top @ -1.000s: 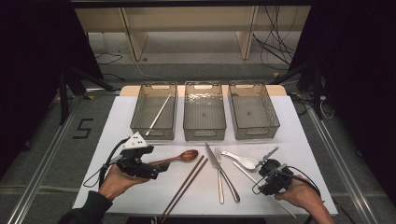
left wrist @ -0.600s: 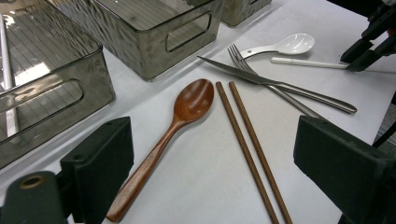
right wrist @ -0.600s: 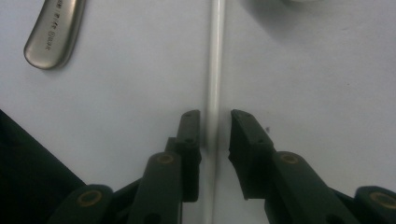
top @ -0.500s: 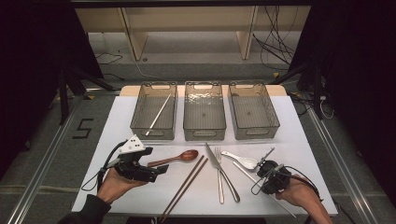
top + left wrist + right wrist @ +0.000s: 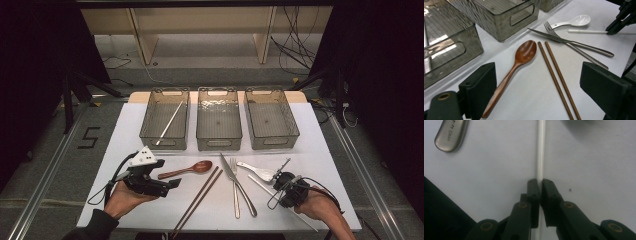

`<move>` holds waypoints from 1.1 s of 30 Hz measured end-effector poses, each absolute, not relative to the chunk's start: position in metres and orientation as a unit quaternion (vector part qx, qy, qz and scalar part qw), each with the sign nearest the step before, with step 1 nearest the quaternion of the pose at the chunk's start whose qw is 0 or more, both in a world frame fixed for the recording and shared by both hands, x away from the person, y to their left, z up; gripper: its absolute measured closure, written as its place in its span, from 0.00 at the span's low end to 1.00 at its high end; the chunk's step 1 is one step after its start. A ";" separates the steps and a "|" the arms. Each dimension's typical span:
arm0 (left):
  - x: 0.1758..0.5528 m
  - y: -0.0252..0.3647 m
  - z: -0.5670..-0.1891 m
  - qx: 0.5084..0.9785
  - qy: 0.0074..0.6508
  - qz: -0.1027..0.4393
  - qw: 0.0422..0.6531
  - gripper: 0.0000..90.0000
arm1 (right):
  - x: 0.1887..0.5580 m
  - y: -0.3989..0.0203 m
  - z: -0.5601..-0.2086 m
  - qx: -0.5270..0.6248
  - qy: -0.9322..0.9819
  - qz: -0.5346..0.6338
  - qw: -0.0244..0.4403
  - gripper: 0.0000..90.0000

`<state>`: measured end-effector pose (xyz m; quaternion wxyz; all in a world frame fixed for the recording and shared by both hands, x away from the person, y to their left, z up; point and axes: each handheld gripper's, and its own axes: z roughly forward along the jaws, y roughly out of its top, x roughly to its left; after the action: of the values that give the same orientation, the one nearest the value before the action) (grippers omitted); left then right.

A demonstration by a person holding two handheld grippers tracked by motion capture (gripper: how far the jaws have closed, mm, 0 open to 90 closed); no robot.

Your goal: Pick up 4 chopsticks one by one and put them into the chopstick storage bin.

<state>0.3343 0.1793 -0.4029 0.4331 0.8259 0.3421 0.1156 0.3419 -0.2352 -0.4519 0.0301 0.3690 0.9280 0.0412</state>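
Observation:
A white chopstick (image 5: 306, 221) (image 5: 540, 150) lies on the white table (image 5: 325, 150) at the front right. My right gripper (image 5: 281, 189) (image 5: 540, 182) points down at it; its jaws have just been closing and now pinch the stick. The left gripper view shows that same grip far off (image 5: 612, 29). My left gripper (image 5: 172, 184) (image 5: 541, 87) stays open and low at the front left, with nothing between its jaws. Just ahead of it lie a wooden spoon (image 5: 192, 169) (image 5: 524, 52) and a pair of brown chopsticks (image 5: 200, 195) (image 5: 556, 77).
Three clear bins (image 5: 165, 140) (image 5: 218, 142) (image 5: 272, 140) stand in a row at the back; the left one holds a white chopstick (image 5: 169, 122). A knife (image 5: 227, 170), a fork (image 5: 235, 192) and a white spoon (image 5: 260, 171) lie mid-table.
The right gripper's jaws have drawn together on the white chopstick. Both hands have kept their places.

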 end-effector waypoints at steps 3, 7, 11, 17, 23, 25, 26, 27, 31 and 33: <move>0.335 0.179 -0.403 0.827 0.341 0.116 0.432 0.15 | 0.341 -0.234 -0.452 0.358 0.932 0.038 0.034 0.95; 0.334 0.179 -0.403 0.825 0.343 0.118 0.434 0.16 | 0.340 -0.235 -0.451 0.352 0.934 0.040 0.035 0.96; 0.335 0.179 -0.403 0.827 0.340 0.119 0.431 0.16 | 0.339 -0.237 -0.443 0.351 0.934 0.056 0.044 0.96; 0.335 0.178 -0.404 0.828 0.339 0.119 0.431 0.16 | 0.337 -0.237 -0.430 0.347 0.932 0.091 0.055 0.96; 0.336 0.178 -0.405 0.829 0.340 0.117 0.430 0.16 | 0.335 -0.235 -0.422 0.344 0.929 0.118 0.059 0.96; 0.336 0.178 -0.405 0.828 0.340 0.117 0.429 0.16 | 0.336 -0.234 -0.420 0.341 0.930 0.125 0.061 0.96; 0.336 0.178 -0.405 0.829 0.340 0.117 0.429 0.16 | 0.336 -0.234 -0.419 0.341 0.929 0.129 0.061 0.96; 0.337 0.177 -0.405 0.830 0.339 0.118 0.428 0.16 | 0.336 -0.233 -0.418 0.338 0.930 0.133 0.060 0.96; 0.340 0.173 -0.405 0.835 0.332 0.116 0.423 0.16 | 0.337 -0.229 -0.413 0.329 0.931 0.145 0.064 0.96; 0.343 0.169 -0.404 0.838 0.327 0.112 0.422 0.16 | 0.337 -0.226 -0.411 0.322 0.933 0.148 0.067 0.96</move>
<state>0.3425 0.1689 -0.4038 0.4218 0.8382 0.3271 0.1118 0.3370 -0.2257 -0.4107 0.0669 0.3215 0.9328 0.1481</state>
